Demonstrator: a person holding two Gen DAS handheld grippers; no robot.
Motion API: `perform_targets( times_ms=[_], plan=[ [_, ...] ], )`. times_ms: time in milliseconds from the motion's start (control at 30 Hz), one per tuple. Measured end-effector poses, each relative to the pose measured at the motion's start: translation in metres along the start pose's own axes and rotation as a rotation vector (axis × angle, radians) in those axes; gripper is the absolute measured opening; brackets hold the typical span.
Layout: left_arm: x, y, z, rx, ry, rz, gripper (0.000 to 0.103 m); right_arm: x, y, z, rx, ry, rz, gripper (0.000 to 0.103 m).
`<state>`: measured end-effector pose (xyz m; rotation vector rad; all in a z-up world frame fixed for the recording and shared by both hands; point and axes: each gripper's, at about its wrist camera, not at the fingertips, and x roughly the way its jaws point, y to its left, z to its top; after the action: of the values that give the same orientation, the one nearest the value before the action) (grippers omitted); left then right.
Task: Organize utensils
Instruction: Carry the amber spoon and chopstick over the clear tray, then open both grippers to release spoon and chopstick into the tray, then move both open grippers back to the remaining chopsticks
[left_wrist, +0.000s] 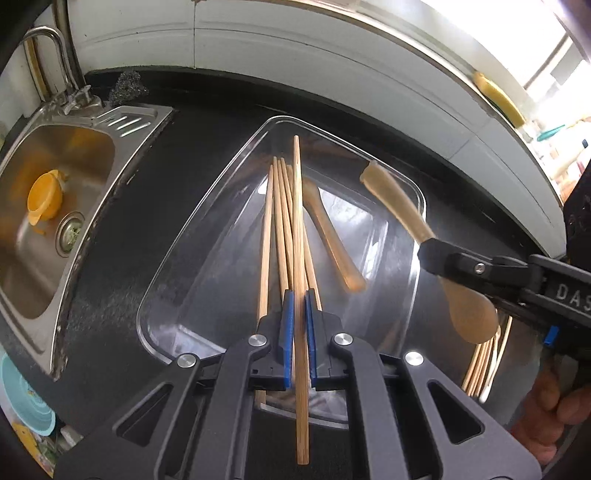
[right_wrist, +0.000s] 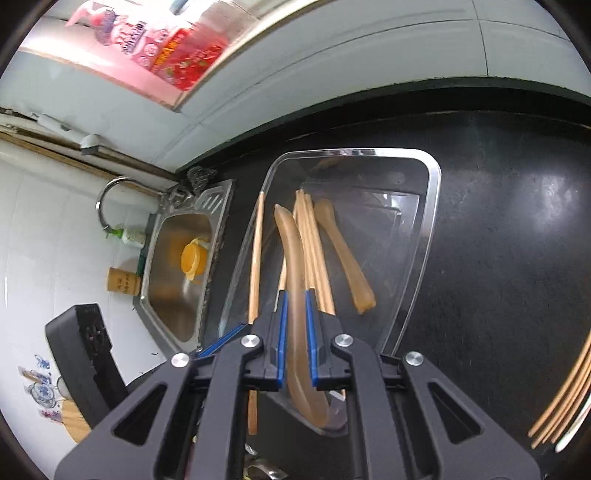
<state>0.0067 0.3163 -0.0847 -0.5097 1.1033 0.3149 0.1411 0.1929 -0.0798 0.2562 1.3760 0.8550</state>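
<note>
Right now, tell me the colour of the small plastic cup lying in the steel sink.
Orange-yellow cup; left wrist view.

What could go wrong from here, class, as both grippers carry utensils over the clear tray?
1. The left gripper pinches one chopstick near its middle; it could pivot or slip and miss the tray.
2. The right gripper holds a spoon close above the chopsticks already lying in the tray; a careless drop could scatter them.
3. Both grippers crowd one tray and might collide.
</note>
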Motion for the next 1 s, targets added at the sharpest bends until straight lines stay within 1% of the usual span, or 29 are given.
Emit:
perform_targets(
  times_ms=[67, 133, 400, 467, 500, 533, 567, 600, 633, 667, 700, 800, 867, 933, 1000],
  plan=[
    [0.006, 0.000, 0.006, 0.004, -0.010, 0.000, 0.006, 0.010, -0.002, 0.007, -0.002, 0.003, -0.013, 0.010],
    [0.012, 0.001, 0.011, 0.005, -0.002, -0.004, 0.006, 0.015, -0.003, 0.013, -0.004, 0.003, -0.023, 0.010],
    [0.040, 0.004, 0.020, 0.017, 0.064, 0.000, 0.006, 0.029, -0.005, 0.026, -0.022, 0.012, -0.042, 0.010],
    [0.043, 0.002, 0.021, 0.022, 0.070, 0.001, 0.007, 0.037, -0.007, 0.029, -0.021, 0.045, -0.035, 0.010],
    [0.043, 0.002, 0.021, 0.023, 0.072, 0.009, 0.009, 0.038, -0.009, 0.031, -0.004, 0.063, -0.026, 0.014],
    [0.041, 0.003, 0.021, 0.024, 0.069, 0.020, 0.022, 0.036, -0.013, 0.033, 0.019, 0.067, -0.011, 0.019],
    [0.037, 0.004, 0.020, 0.023, 0.061, 0.028, 0.051, 0.031, -0.015, 0.034, 0.034, 0.051, -0.007, 0.048],
    [0.031, 0.009, 0.020, 0.014, 0.036, 0.048, 0.072, 0.019, -0.016, 0.036, 0.040, 0.003, -0.014, 0.072],
    [0.023, 0.011, 0.019, 0.005, 0.005, 0.056, 0.090, 0.009, -0.017, 0.038, 0.038, -0.040, -0.018, 0.074],
    [0.015, 0.014, 0.017, -0.002, -0.026, 0.056, 0.090, -0.004, -0.019, 0.039, 0.031, -0.075, -0.011, 0.074],
    [0.007, 0.016, 0.015, -0.004, -0.039, 0.049, 0.090, -0.014, -0.021, 0.040, 0.033, -0.085, 0.004, 0.075],
    [-0.002, 0.021, 0.010, -0.033, -0.040, 0.036, 0.092, -0.031, -0.031, 0.038, 0.063, -0.083, 0.027, 0.078],
    [-0.009, 0.020, 0.006, -0.043, -0.044, 0.026, 0.094, -0.044, -0.035, 0.029, 0.057, -0.095, 0.012, 0.080],
    [-0.012, 0.013, 0.002, -0.040, -0.047, 0.028, 0.094, -0.053, -0.039, 0.019, 0.048, -0.099, -0.010, 0.080],
    [-0.018, 0.008, -0.003, -0.033, -0.053, 0.026, 0.094, -0.062, -0.044, 0.009, 0.051, -0.110, -0.014, 0.080]
  ],
)
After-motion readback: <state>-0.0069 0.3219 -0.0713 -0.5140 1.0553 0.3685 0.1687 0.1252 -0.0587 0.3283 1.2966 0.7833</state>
